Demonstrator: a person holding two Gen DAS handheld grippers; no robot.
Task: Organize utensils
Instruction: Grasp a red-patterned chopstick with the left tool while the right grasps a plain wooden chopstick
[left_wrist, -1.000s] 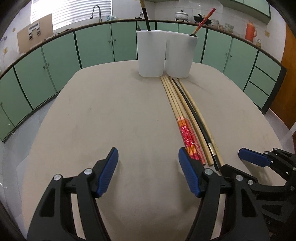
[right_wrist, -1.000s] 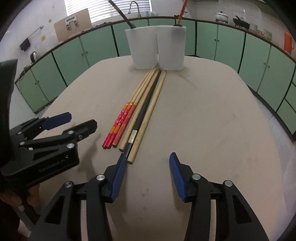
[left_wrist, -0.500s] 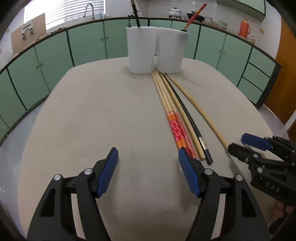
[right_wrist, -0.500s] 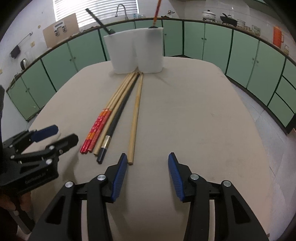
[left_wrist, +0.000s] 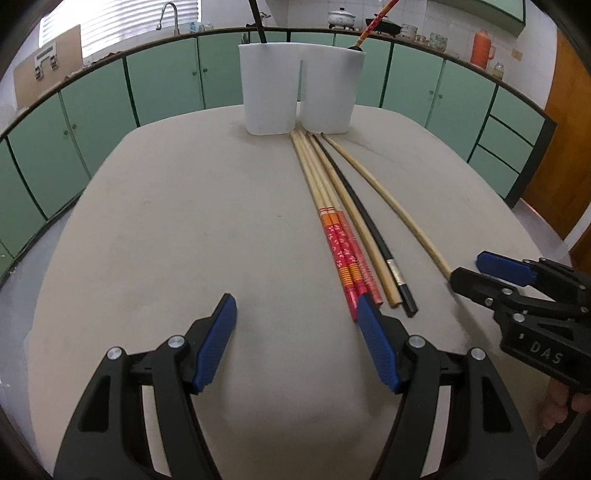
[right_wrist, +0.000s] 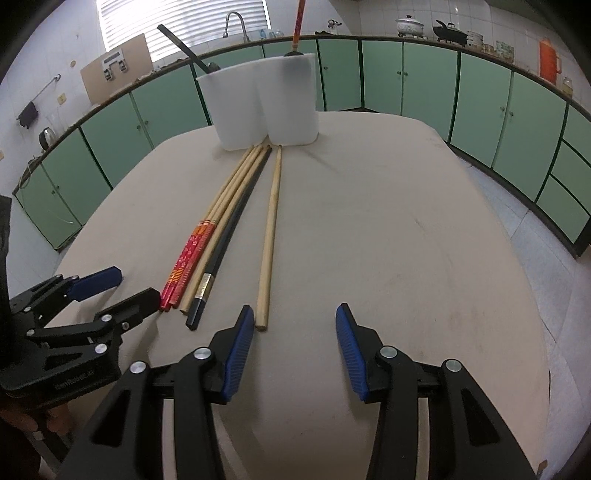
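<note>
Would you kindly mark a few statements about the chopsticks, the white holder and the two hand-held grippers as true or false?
1. The left hand-held gripper is open and holds nothing. True.
2. The right hand-held gripper is shut on the black chopstick. False: it is open and empty, and the black chopstick lies on the table.
3. One plain wooden chopstick lies apart from the bundle, on its right. True.
4. The white holder lies tipped on its side. False: it stands upright at the table's far end.
5. The red patterned chopsticks stand inside the holder. False: they lie flat on the table, at the left of the bundle.
</note>
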